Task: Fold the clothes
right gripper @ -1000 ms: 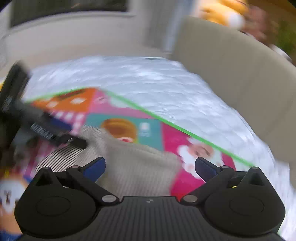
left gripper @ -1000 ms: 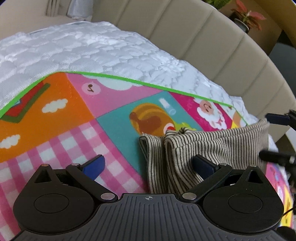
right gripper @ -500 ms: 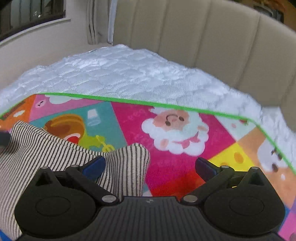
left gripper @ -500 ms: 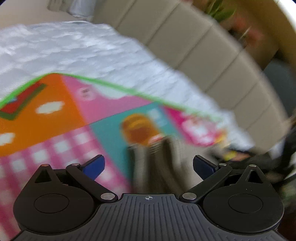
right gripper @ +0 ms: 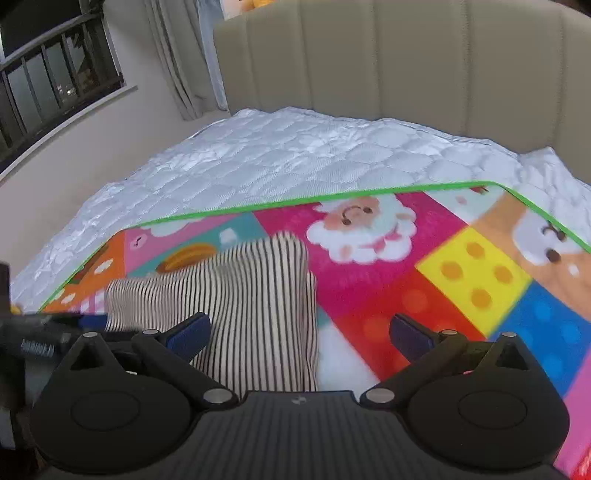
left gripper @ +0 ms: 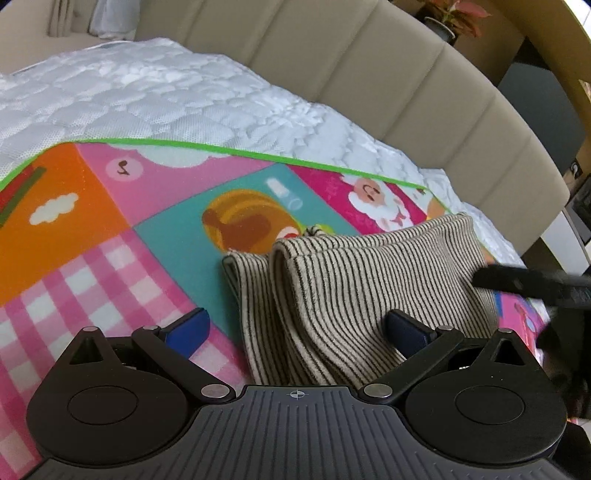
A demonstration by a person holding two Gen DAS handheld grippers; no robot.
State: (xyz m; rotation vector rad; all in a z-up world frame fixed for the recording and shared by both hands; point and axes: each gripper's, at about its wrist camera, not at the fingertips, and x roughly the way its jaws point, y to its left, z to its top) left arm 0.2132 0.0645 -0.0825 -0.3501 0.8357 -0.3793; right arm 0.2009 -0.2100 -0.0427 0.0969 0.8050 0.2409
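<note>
A beige garment with thin black stripes (left gripper: pixel 354 280) lies folded on a colourful play mat (left gripper: pixel 110 206). My left gripper (left gripper: pixel 295 328) hangs open over the garment's left folded edge, its right fingertip above the cloth, nothing between the fingers. In the right wrist view the same striped garment (right gripper: pixel 251 302) lies at lower left on the play mat (right gripper: pixel 443 277). My right gripper (right gripper: pixel 299 332) is open over its right edge and holds nothing. The right gripper's dark finger (left gripper: pixel 532 282) pokes in at the right of the left wrist view.
The mat lies on a white quilted mattress (left gripper: pixel 147 96) with a beige padded headboard (right gripper: pixel 406 66) behind. A window with dark bars (right gripper: pixel 48 74) and curtains are at far left. A potted plant (left gripper: pixel 458 14) stands behind the headboard.
Both grippers swung about over the garment and stayed open. The right view turned rightward, bringing the garment's right edge and more of the mat into sight. The garment looks unmoved.
</note>
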